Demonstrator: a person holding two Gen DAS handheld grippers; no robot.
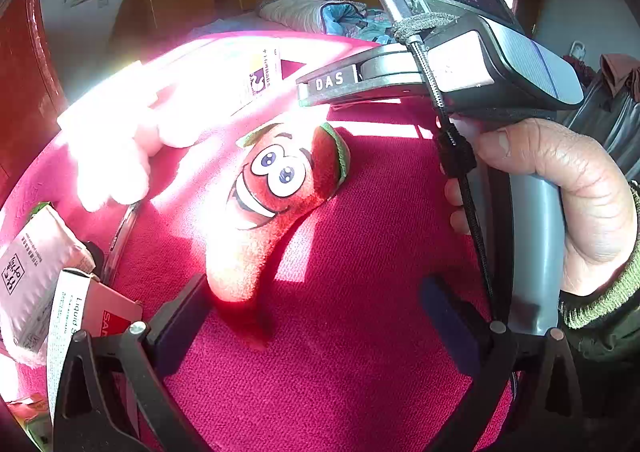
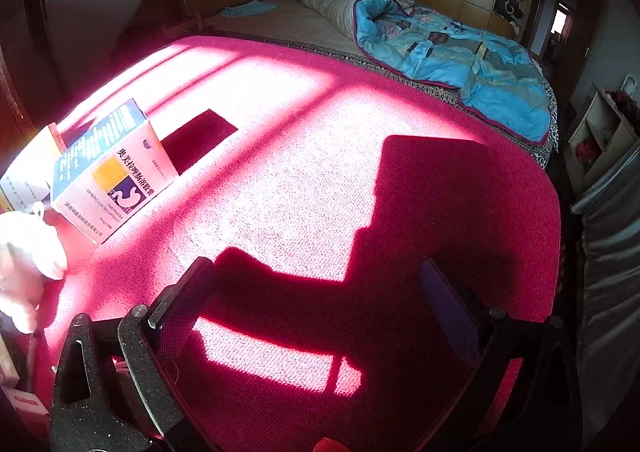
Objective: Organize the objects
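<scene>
A red watermelon-slice plush toy (image 1: 276,196) with a smiling face lies on the red cloth (image 1: 360,332), its lower tip just ahead of my open left gripper (image 1: 316,312), near the left finger. A white plush toy (image 1: 116,156) lies to its left, washed out by sun, and also shows in the right wrist view (image 2: 28,268). A medicine box (image 2: 112,172) stands on the cloth at the left. My right gripper (image 2: 320,300) is open and empty over sunlit cloth (image 2: 280,192). The right hand-held gripper body (image 1: 500,64) with a phone on top fills the left view's upper right.
A white packet (image 1: 36,272) and a red-and-white box (image 1: 88,316) lie at the left edge. A second box (image 2: 28,168) stands behind the medicine box. Beyond the cloth is a bed with a blue quilt (image 2: 460,60). A shelf unit (image 2: 600,132) stands at the right.
</scene>
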